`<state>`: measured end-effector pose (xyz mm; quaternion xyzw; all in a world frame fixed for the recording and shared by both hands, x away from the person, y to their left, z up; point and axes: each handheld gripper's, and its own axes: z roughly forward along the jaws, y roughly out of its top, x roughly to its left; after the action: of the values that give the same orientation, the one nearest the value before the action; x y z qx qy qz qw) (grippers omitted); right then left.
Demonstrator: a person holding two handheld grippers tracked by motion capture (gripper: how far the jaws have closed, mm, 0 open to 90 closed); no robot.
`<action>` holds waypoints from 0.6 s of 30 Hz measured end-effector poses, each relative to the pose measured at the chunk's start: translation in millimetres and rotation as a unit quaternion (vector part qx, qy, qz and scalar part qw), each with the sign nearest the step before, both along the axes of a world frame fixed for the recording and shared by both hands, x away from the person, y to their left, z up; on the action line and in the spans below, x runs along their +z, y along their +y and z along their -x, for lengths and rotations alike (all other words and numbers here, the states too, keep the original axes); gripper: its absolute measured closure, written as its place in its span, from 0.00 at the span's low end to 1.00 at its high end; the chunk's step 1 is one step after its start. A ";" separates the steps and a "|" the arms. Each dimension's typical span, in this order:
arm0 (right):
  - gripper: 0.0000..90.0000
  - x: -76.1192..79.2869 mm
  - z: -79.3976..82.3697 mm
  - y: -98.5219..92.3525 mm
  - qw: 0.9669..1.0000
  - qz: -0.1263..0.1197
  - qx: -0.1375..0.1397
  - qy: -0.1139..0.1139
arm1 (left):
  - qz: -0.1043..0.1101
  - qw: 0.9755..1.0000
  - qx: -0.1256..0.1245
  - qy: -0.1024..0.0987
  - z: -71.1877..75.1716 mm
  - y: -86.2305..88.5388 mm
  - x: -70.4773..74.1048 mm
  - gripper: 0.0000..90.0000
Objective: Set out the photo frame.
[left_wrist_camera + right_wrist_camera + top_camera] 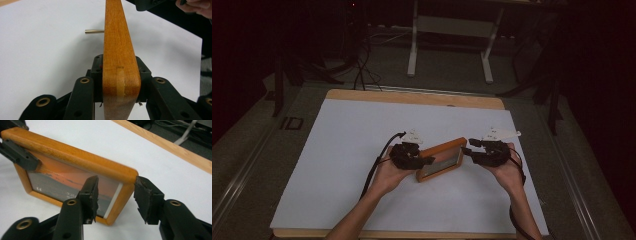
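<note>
"CE" mark on photo insert (70, 190) in frame; other text illegible.

The picture frame (75, 155) is warm orange wood with visible grain; its print shows an orange sky over dark grey, edged by a white strip. Both claws, left (120, 75) and right (116, 200), are matt black with brass-coloured rivets. The worktop (362, 130) is white, bordered in pale wood. A small brass-coloured pin (94, 31) juts from the frame.

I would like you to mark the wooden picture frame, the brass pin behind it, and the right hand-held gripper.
wooden picture frame (75, 153), right gripper view, on its top rail.
brass pin (94, 31), left gripper view, on its shaft.
right hand-held gripper (116, 198), right gripper view, between its open jaws.
</note>
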<state>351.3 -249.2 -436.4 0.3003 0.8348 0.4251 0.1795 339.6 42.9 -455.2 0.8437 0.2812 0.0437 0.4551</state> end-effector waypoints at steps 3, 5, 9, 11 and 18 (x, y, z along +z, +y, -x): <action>0.56 3.3 0.1 2.4 1.000 -0.002 0.013 -0.005 | -0.015 1.000 -0.015 -0.009 -0.4 1.4 7.5 0.77; 0.55 5.8 0.7 4.2 1.000 -0.007 0.023 -0.007 | -0.020 0.999 -0.023 -0.013 -1.2 1.7 12.6 0.77; 0.53 8.8 1.0 8.4 0.999 -0.013 0.041 -0.009 | -0.028 0.999 -0.036 -0.018 -3.7 1.2 22.3 0.77; 0.53 9.9 0.9 11.6 0.999 -0.014 0.050 -0.010 | -0.031 0.998 -0.041 -0.018 -5.5 0.6 26.9 0.77; 0.50 11.6 -0.5 29.3 0.996 -0.012 0.090 -0.015 | -0.028 0.998 -0.053 -0.025 -10.4 -0.7 39.2 0.77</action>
<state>351.8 -219.9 -424.8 0.2196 0.8506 0.4538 0.1495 350.1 42.2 -416.0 0.8686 0.2234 0.0486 0.4396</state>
